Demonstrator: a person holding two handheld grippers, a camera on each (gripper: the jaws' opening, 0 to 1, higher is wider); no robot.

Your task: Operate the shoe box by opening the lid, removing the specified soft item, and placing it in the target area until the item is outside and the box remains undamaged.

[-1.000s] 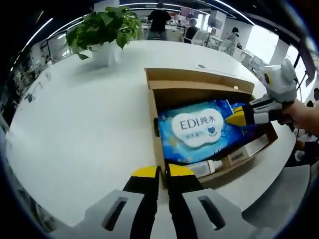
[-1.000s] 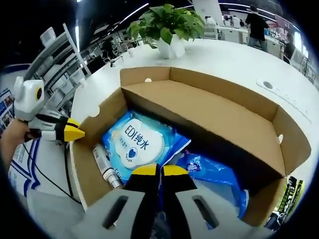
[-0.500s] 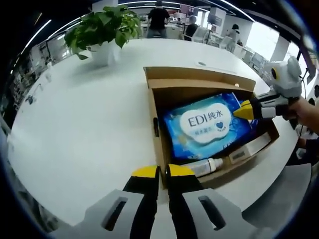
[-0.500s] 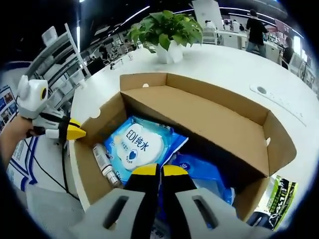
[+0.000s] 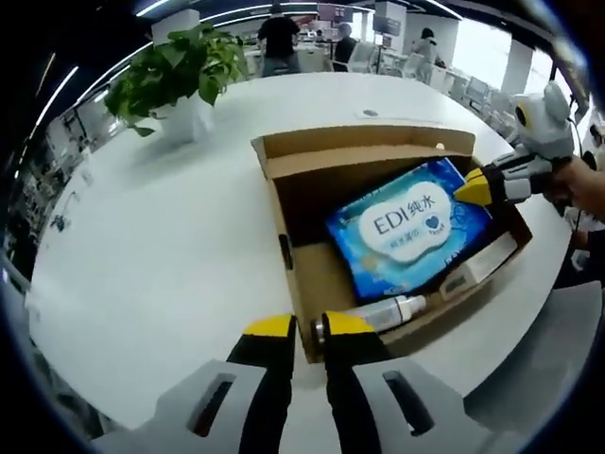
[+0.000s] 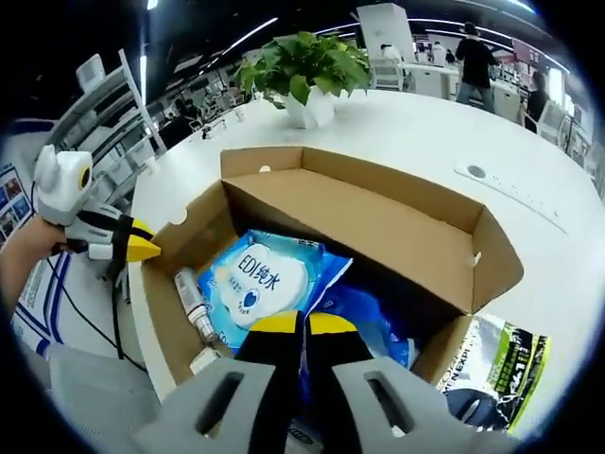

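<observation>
Shoe box: cardboard shoe box (image 5: 312, 284) stands open on the round white table (image 5: 161, 236), its lid (image 6: 378, 222) folded back and upright.
Soft item: blue wet-wipes pack (image 5: 408, 223) marked "EDI" lies inside the box, tilted, one corner raised toward the right gripper.
Other contents: a small white bottle (image 5: 383, 310) lies along the box's near wall in the left gripper view; a flat white item (image 5: 482, 270) sits beside it.
Left gripper (image 5: 301, 329): yellow tips nearly together, holding nothing, just outside the box wall.
Right gripper (image 6: 291, 324): fingers together, clamped on the pack's blue edge.
Beside box: black-and-green packet (image 6: 496, 374) on the table.
Background: potted plant (image 6: 304, 71) at the table's far side.
</observation>
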